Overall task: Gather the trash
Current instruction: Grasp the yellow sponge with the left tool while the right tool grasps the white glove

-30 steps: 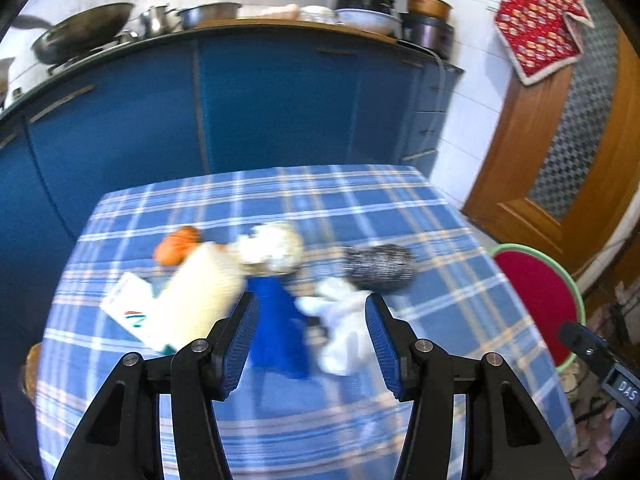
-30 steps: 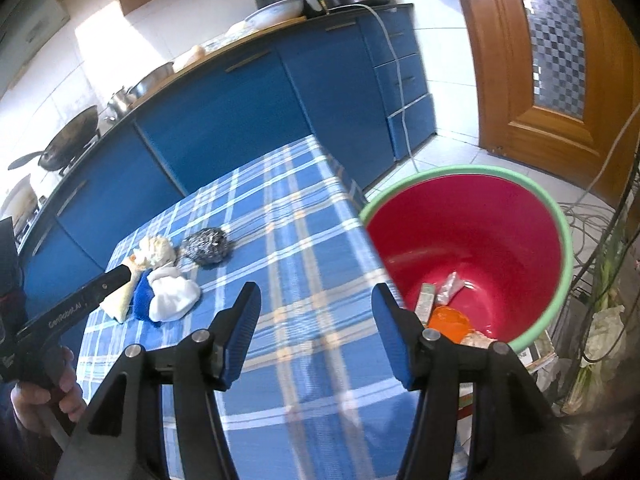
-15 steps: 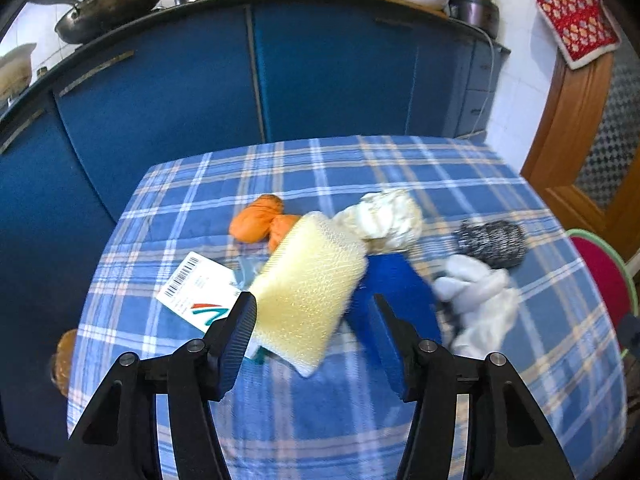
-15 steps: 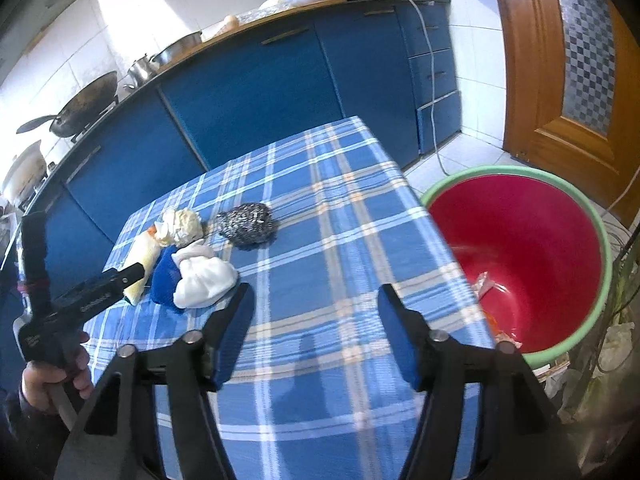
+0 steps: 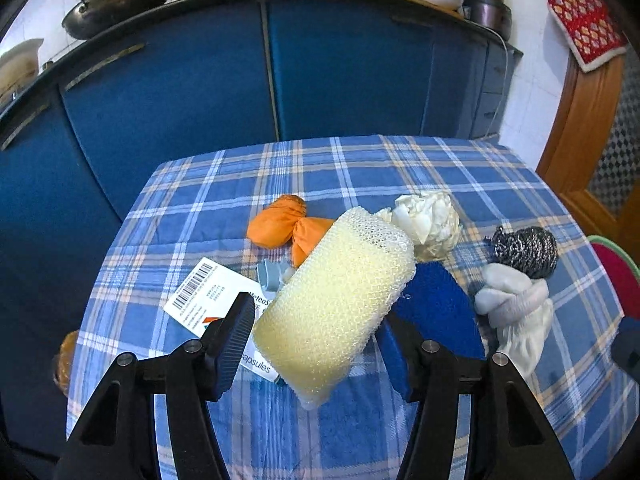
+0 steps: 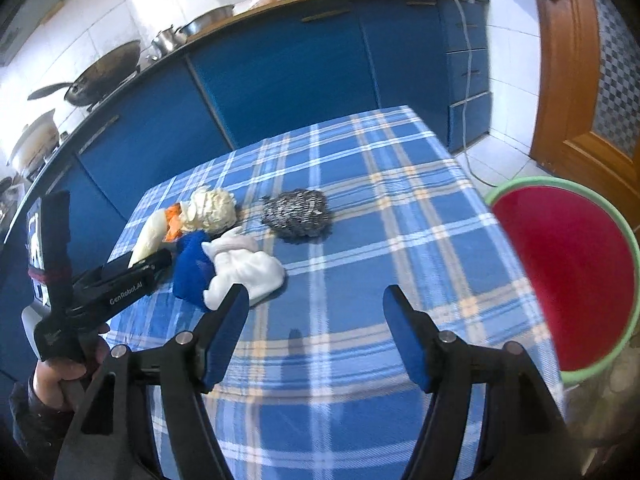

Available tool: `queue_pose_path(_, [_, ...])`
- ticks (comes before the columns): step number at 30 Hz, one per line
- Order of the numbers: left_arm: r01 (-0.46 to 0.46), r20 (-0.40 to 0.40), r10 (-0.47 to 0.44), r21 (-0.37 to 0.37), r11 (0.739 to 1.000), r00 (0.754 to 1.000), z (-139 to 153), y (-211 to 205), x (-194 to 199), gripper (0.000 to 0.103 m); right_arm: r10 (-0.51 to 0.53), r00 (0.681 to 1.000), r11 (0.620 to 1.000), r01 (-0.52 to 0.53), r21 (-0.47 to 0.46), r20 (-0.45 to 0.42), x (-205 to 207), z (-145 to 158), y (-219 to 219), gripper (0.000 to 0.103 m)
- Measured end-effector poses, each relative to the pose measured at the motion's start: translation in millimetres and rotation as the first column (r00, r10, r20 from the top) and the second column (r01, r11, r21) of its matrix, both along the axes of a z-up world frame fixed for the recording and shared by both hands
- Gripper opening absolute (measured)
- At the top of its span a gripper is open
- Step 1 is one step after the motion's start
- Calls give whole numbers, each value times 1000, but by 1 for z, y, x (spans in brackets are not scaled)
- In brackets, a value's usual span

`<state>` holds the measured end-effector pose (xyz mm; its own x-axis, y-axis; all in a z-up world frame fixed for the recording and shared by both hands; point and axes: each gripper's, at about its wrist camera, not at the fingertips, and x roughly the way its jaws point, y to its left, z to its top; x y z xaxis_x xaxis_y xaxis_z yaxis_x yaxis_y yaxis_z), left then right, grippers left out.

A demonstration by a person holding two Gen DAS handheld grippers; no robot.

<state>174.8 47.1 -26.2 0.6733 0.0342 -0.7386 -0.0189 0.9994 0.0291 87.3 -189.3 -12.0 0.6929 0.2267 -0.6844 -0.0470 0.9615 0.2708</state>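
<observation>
Trash lies heaped on the bench [image 5: 360, 168], and the yellow mesh sponge [image 5: 336, 304] is framed between the parted, unpressing jaws of the left tool [image 5: 316, 332]. A squeeze is called for next, probably. The right tool [image 6: 316, 332], empty, its jaws just opened wider, hangs near the white rag [image 6: 244, 268]. The red bucket [image 6: 560, 276] waits beside. A second ago, the rag was framed instead.

Blue plaid tablecloth [image 5: 360, 168], pale yellow sponge [image 5: 336, 304], red bucket [image 6: 568, 280], orange bag [image 5: 280, 226]
</observation>
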Motion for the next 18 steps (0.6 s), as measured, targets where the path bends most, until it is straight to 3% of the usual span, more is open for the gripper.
queue_pose_path(2, [4,0,-4,-15,1000,1000,0,2,1,48,19,1000,1000,-19,-2,-10,6,-2,8,71])
queue_pose_path(6, [8,4,-8,-36,999,1000,0,5,0,38,58,998,998,-59,-10,-26,19,-6,23,71])
queue_pose_path(18, [22,33,-19,-70,997,999,11,6,-11,37,117,991,993,-119,-27,-70,51,-22,56,71])
